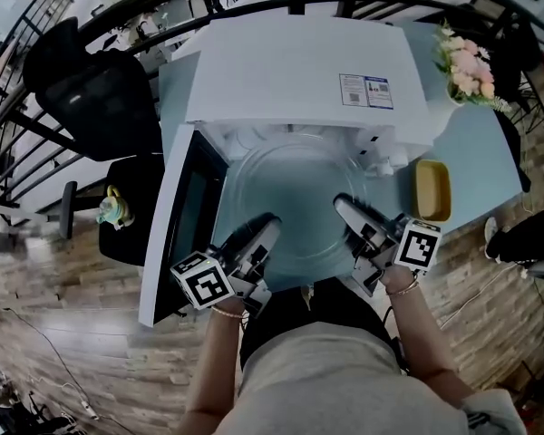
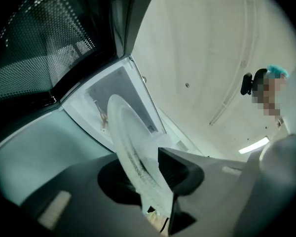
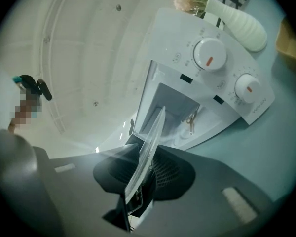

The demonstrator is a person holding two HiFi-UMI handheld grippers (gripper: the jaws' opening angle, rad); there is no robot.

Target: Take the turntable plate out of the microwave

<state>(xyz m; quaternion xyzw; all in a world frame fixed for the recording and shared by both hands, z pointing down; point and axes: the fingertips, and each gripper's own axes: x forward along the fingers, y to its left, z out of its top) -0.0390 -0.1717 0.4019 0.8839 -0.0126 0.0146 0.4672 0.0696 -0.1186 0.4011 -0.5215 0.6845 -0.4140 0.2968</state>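
Note:
The clear glass turntable plate (image 1: 295, 193) hangs in front of the open white microwave (image 1: 299, 71), its far half still over the cavity mouth. My left gripper (image 1: 258, 243) is shut on the plate's near-left rim and my right gripper (image 1: 349, 217) on its near-right rim. In the left gripper view the plate (image 2: 130, 147) runs edge-on between the jaws of the left gripper (image 2: 155, 181). The right gripper view shows the plate (image 3: 149, 142) edge-on as well, pinched in the right gripper (image 3: 142, 174), with the cavity (image 3: 172, 110) behind it.
The microwave door (image 1: 186, 216) stands open to the left. Its control panel with two knobs (image 3: 209, 53) is at the right. A yellow dish (image 1: 432, 190) and a vase of flowers (image 1: 467, 66) stand on the blue table at the right. A black chair (image 1: 100, 98) is at the left.

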